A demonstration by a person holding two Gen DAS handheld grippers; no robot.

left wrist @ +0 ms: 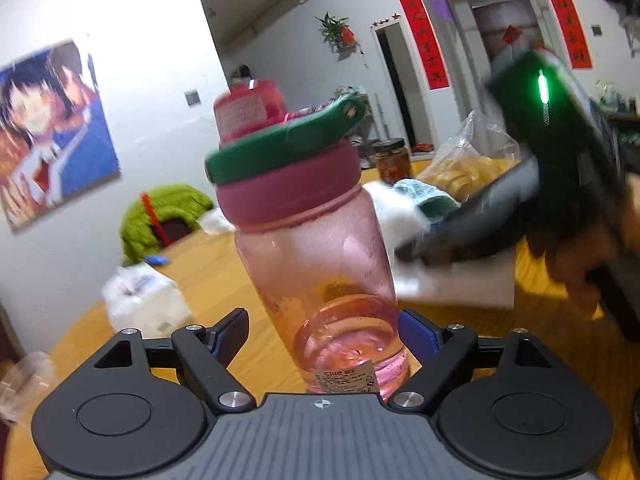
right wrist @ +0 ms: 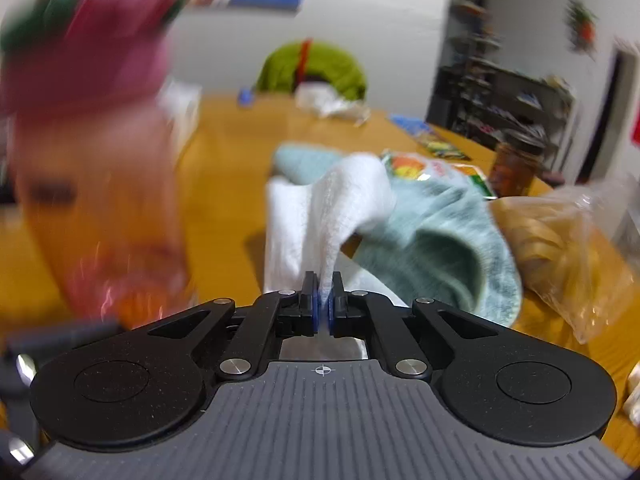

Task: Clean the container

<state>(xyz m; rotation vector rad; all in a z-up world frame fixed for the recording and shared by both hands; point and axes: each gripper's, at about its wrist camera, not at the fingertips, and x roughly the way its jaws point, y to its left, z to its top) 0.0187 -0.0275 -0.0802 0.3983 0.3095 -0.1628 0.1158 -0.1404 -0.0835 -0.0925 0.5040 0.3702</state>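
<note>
Translucent pink plastic bottle [left wrist: 320,264] with maroon collar and green lid, upright between spread left gripper [left wrist: 322,334] pads, right gripper [right wrist: 323,300] pinching white cloth [right wrist: 320,216], pale teal towel [right wrist: 432,240], brown glass jar [right wrist: 516,164], clear plastic bag [right wrist: 560,248], crowded wooden table [right wrist: 224,168].

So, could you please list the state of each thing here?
Bottle: upright, lid on, apparently empty.
Left gripper: open around the bottle's base; left pad clear of it.
Right gripper: shut on white cloth.
Jar: upright, lidded.
</note>
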